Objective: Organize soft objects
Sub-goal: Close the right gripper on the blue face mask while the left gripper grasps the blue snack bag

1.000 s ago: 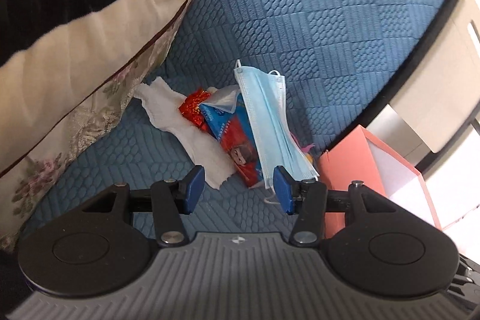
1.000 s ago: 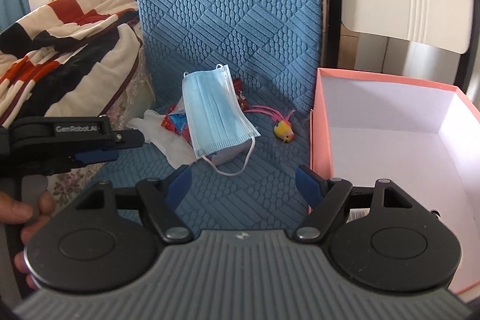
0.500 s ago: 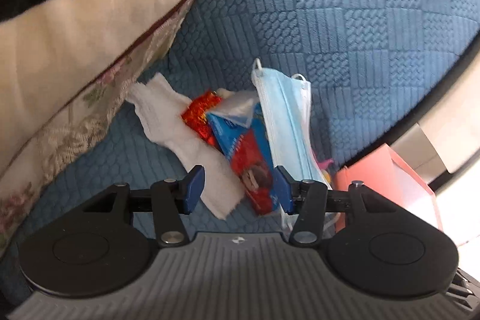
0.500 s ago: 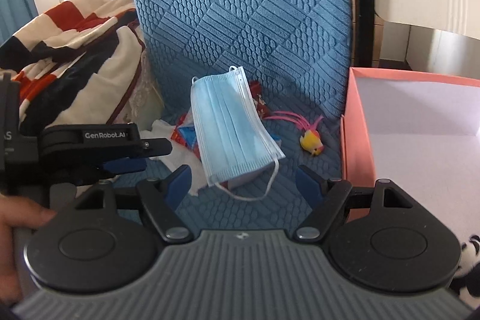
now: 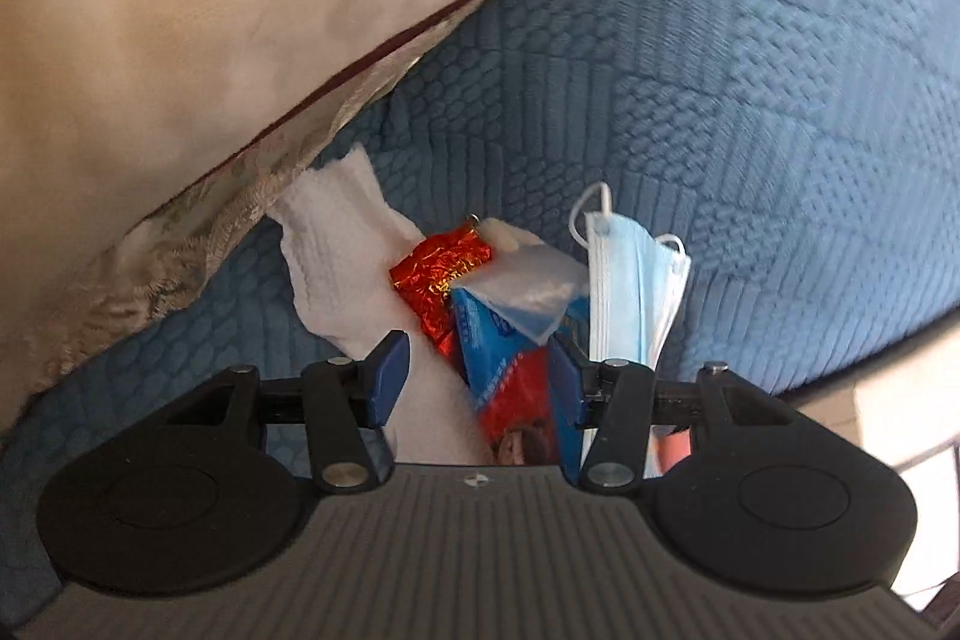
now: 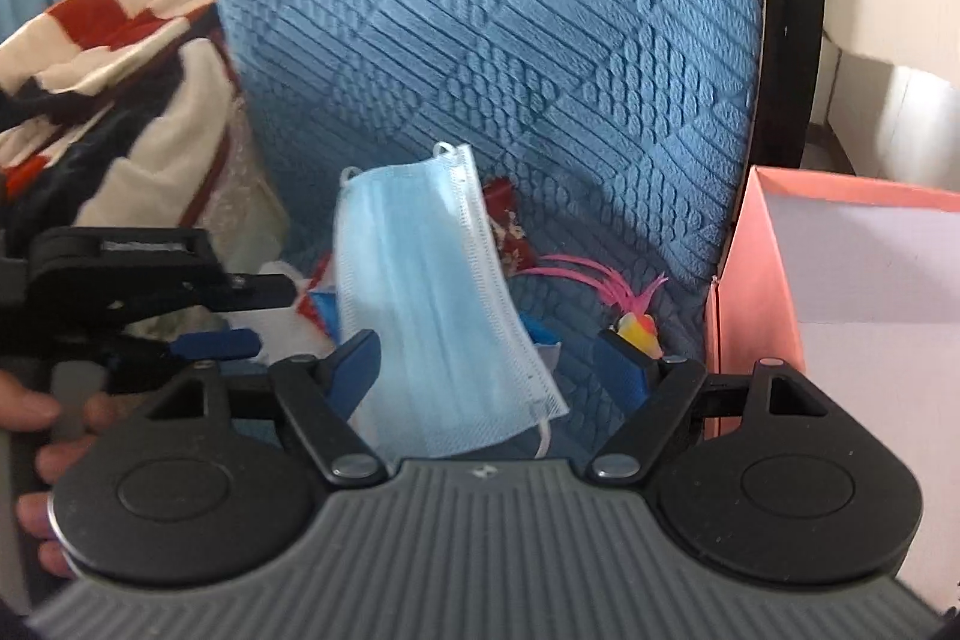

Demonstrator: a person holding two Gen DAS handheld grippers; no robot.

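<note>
A pile lies on the blue quilted seat (image 5: 690, 112): a white tissue (image 5: 342, 250), a red foil wrapper (image 5: 441, 271), a blue-and-red tissue pack (image 5: 510, 370) and a light blue face mask (image 5: 630, 292). My left gripper (image 5: 477, 379) is open, with the tissue pack between its fingers. My right gripper (image 6: 492, 355) is open, with the face mask (image 6: 432, 304) lying between its fingers. A small yellow toy with pink feathers (image 6: 636, 319) sits by the right fingertip. The left gripper also shows in the right wrist view (image 6: 228, 316), at the pile's left.
A pink box with a white inside (image 6: 840, 280) stands open to the right of the seat. A beige floral cushion (image 5: 180, 70) and a striped blanket (image 6: 90, 58) crowd the left side. A black frame (image 6: 786, 10) edges the seat back.
Both grippers have moved in closer to the pile. The tissue pack now lies between the left fingers and the mask between the right ones. Both jaws stay open.
</note>
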